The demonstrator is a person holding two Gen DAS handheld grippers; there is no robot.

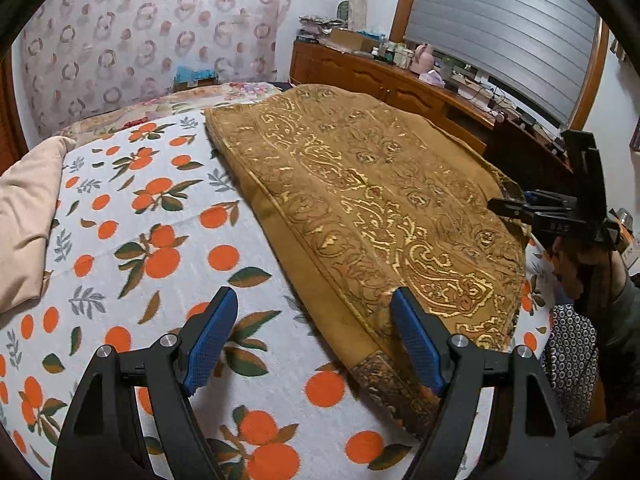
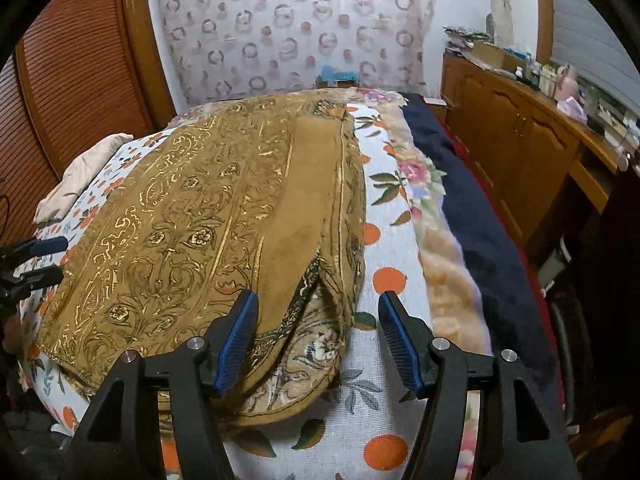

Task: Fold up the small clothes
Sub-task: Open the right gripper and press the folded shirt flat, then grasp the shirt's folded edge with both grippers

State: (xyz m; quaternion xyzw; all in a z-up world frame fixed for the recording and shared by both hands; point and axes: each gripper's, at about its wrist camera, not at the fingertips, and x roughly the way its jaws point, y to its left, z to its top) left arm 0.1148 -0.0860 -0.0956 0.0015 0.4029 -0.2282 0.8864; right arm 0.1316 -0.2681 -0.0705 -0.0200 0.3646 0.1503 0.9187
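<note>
Lying flat on the orange-print bedspread of a bed, the brown and gold patterned cloth stretches its long axis away from both tools, toward the headboard. The left tool hovers at the cloth's near left corner, released, one finger over the cloth's border. The right tool hovers at the cloth's near right corner, released, straddling a turned-back flap. Each hand looks equally near its own corner. A beige garment sits well left of the cloth.
</note>
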